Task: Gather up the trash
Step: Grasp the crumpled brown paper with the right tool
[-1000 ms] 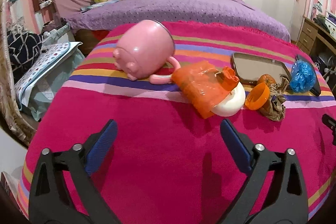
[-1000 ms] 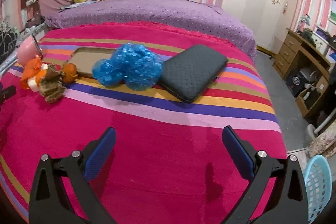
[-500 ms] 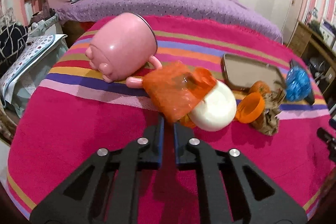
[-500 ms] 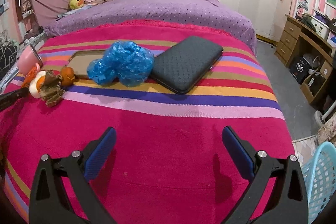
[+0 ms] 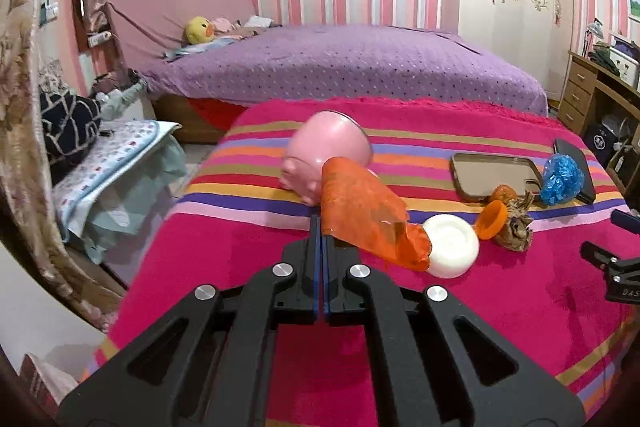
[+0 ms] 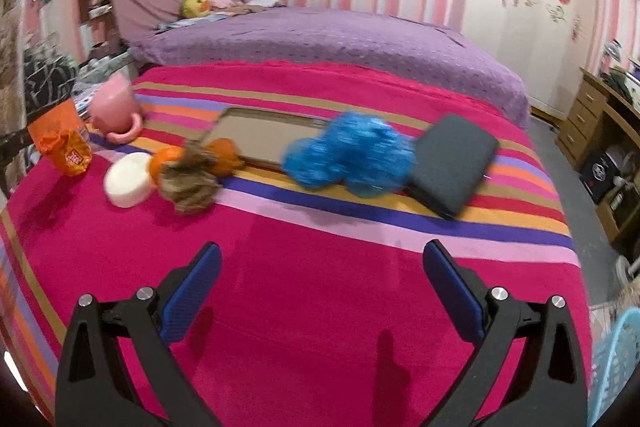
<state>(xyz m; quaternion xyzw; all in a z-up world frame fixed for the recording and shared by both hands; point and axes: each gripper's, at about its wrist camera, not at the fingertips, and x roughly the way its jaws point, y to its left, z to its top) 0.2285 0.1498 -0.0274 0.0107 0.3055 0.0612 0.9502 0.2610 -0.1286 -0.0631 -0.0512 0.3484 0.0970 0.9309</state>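
Note:
My left gripper (image 5: 322, 227) is shut on the edge of a crumpled orange wrapper (image 5: 360, 215). The wrapper hangs lifted off the striped pink blanket (image 5: 248, 259); in the right wrist view the orange wrapper (image 6: 64, 143) shows at far left. More trash lies on the blanket: a brown crumpled paper (image 6: 192, 183), orange peel (image 6: 224, 155) and a blue plastic bag (image 6: 352, 155). My right gripper (image 6: 320, 287) stands open over bare blanket, well short of the blue bag, with nothing between its fingers.
A pink pig cup (image 5: 328, 155) lies on its side behind the wrapper. Beside it sit a white round tub (image 5: 452, 247) and an orange cap (image 5: 492, 219). A phone case (image 6: 264, 135) and black pouch (image 6: 452, 163) lie farther back. A light blue basket (image 6: 616, 367) stands on the floor at right.
My left gripper went from wide open to shut on the orange wrapper and lifted it off the white tub. The right gripper swung left, still open.

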